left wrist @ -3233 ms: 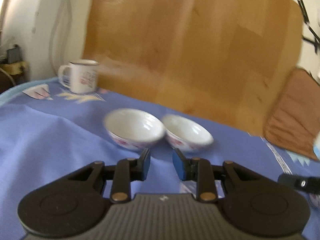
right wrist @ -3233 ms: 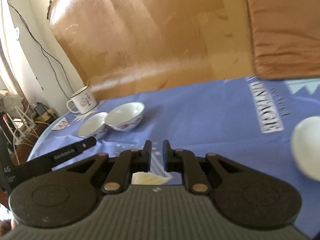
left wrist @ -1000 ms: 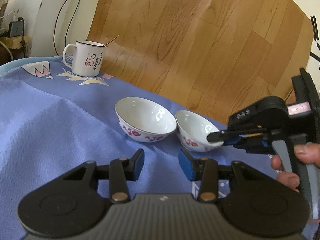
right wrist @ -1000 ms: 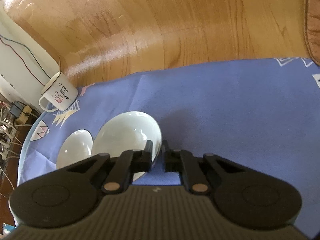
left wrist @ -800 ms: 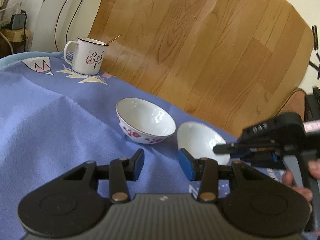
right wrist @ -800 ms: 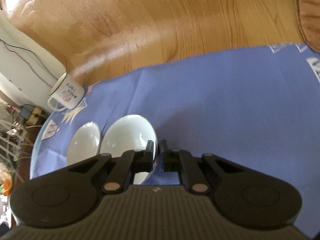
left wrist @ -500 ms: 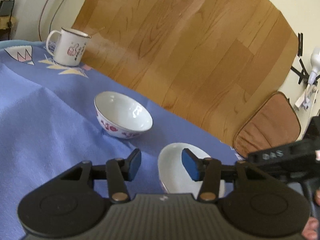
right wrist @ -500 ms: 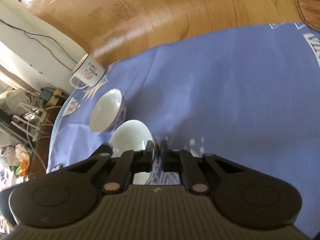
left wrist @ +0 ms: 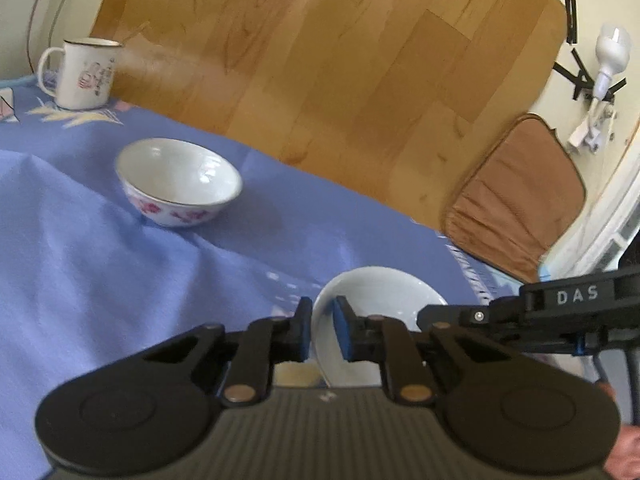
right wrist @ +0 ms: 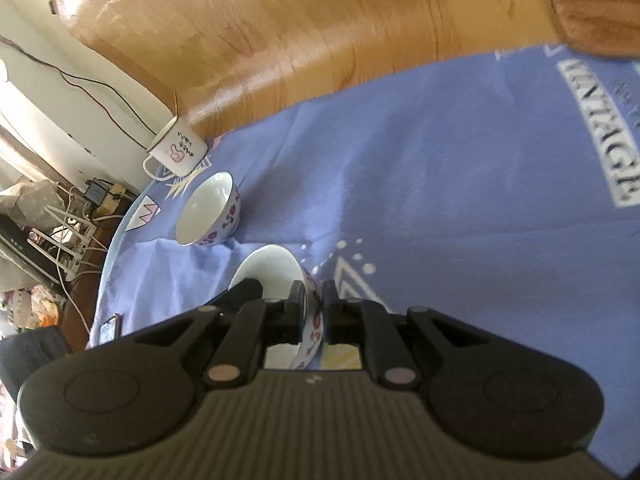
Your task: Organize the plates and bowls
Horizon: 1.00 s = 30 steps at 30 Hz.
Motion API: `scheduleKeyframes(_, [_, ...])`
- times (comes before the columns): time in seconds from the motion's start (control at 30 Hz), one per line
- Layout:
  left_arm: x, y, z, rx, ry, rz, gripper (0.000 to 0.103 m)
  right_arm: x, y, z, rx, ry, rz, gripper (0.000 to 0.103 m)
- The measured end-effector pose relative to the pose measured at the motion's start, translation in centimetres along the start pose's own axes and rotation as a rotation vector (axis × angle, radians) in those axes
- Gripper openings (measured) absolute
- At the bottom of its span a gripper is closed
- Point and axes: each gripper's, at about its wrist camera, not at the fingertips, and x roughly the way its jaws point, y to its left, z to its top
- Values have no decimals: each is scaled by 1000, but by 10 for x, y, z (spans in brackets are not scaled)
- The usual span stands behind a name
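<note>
1. My left gripper (left wrist: 321, 330) is pinched on the near bowl (left wrist: 380, 300)'s rim, one pad inside, one outside.
2. My right gripper (right wrist: 314, 314) clamps the opposite rim, so I judge the bowl steadied from both sides.
3. The far bowl (left wrist: 178, 182) sits well apart on the blue cloth (left wrist: 100, 280), probably the stacking target.
4. The mug (left wrist: 82, 74) stands beyond it.

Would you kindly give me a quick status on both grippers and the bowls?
Left gripper and right gripper both shut on the near bowl, opposite rims. Second bowl sits apart on the blue cloth, untouched. Mug behind it; nothing in the way.
</note>
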Motion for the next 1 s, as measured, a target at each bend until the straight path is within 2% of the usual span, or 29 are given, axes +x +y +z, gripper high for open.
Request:
scheduleKeyframes(0.13, [1, -38, 9, 37, -5, -42, 11, -34, -20, 4, 5, -78, -19, 11])
scheduleKeyframes(0.27, [18, -95, 21, 117, 6, -89, 11, -74, -48, 4, 20, -164, -69, 11])
scheduleKeyframes(0.5, [62, -188, 6, 203, 97, -180, 11, -137, -111, -6, 72, -283, -190, 11])
scheduleKeyframes(0.63, [87, -221, -8, 218, 158, -192, 11, -152, -139, -14, 87, -315, -250, 11])
scheduleKeyframes(0.77, [107, -241, -19, 256, 193, -157, 11, -151, -155, -21, 90, -327, -286, 12])
scheduleKeyframes(0.83, [113, -244, -23, 260, 206, -141, 13, -148, -160, -22, 92, -328, -286, 17])
scheduleKeyframes(0.93, [110, -244, -22, 272, 191, -130, 25, -149, -161, -23, 88, -370, -307, 42])
scheduleKeyframes(1.0, [100, -241, -17, 272, 159, -130, 25, -156, -157, -21, 73, -412, -328, 43])
